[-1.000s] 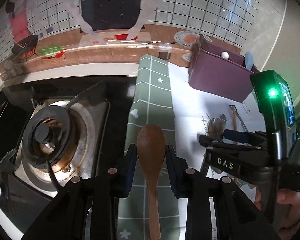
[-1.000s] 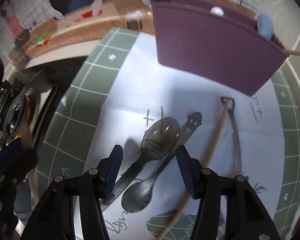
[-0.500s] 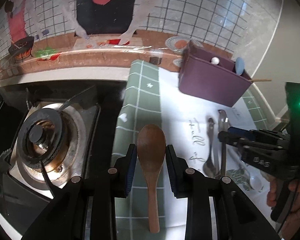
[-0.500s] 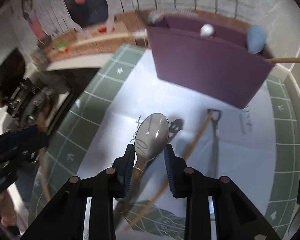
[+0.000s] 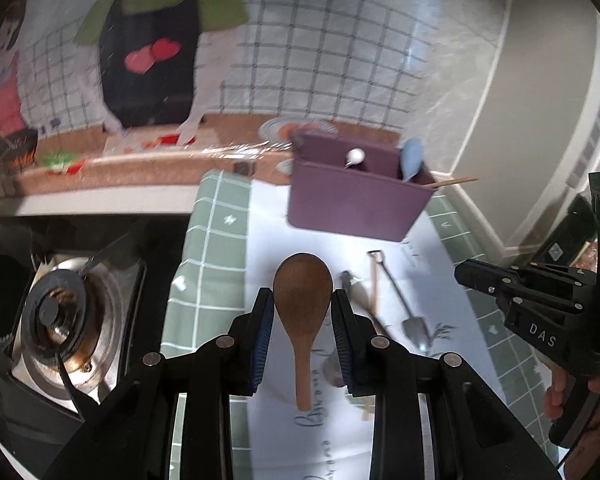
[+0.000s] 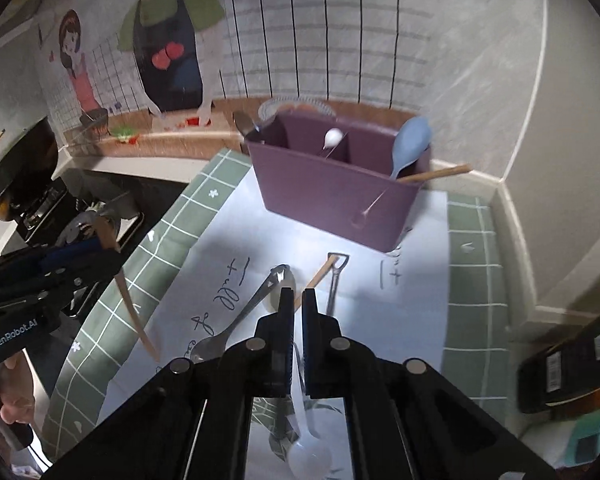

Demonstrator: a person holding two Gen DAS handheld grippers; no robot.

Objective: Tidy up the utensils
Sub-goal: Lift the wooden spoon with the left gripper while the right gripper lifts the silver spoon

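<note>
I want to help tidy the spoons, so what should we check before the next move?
1. Left gripper shut on the wooden spoon: ok.
2. Right gripper pinching the clear spoon by its handle: ok, it seems.
3. Purple caddy standing upright: ok.
4. Room in the caddy beside the blue spoon: cannot tell.
5. Mat cleared of utensils: not ok, a metal spoon lies there.

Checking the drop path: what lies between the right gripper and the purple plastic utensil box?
Right wrist view: a metal spoon, a thin wooden stick and a slim metal utensil lie on white paper there.
</note>
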